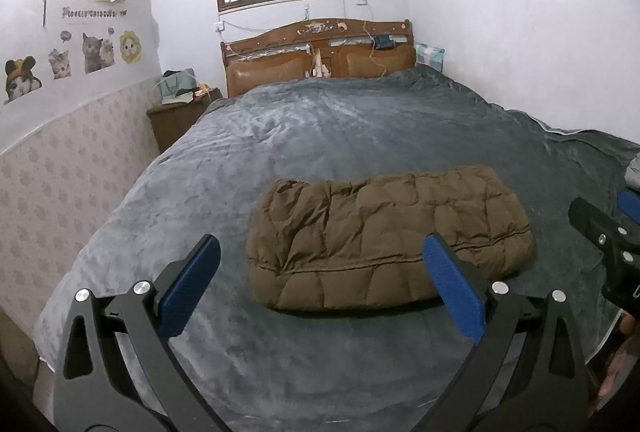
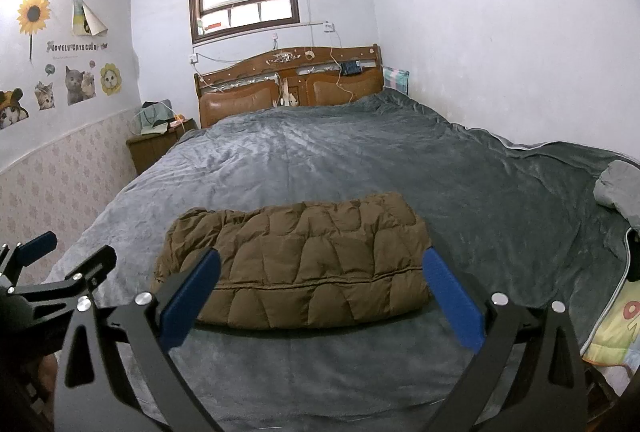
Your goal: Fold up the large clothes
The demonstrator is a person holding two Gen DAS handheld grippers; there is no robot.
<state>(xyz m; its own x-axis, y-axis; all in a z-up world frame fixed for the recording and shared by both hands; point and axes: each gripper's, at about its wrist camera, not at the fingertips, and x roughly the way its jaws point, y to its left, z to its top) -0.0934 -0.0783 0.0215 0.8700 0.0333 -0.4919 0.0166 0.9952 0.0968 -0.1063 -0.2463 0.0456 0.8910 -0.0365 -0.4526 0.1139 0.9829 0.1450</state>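
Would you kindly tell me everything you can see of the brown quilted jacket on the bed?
The brown quilted jacket is puffy, padded and wrinkled, stitched into rows of panels with a corded seam running along its near side. It is folded into a compact, rounded oblong bundle, lying flat and crosswise near the foot of the bed on the grey blanket. Only the blanket touches it; both grippers hover in front, open, with nothing held.

The jacket (image 1: 384, 240) is brown quilted cloth, puffy, faintly sheened and creased. Under it the blanket (image 1: 304, 136) is grey plush, soft and matt, its nap brushed in streaks. Behind the blanket, the headboard (image 1: 316, 52) is glossy brown wood with padded leather-like panels (one torn). The left gripper (image 1: 322, 272) and right gripper (image 2: 322, 276) have matt black arms, textured blue pads (image 1: 454, 288) and shiny metal screws (image 2: 499, 298).
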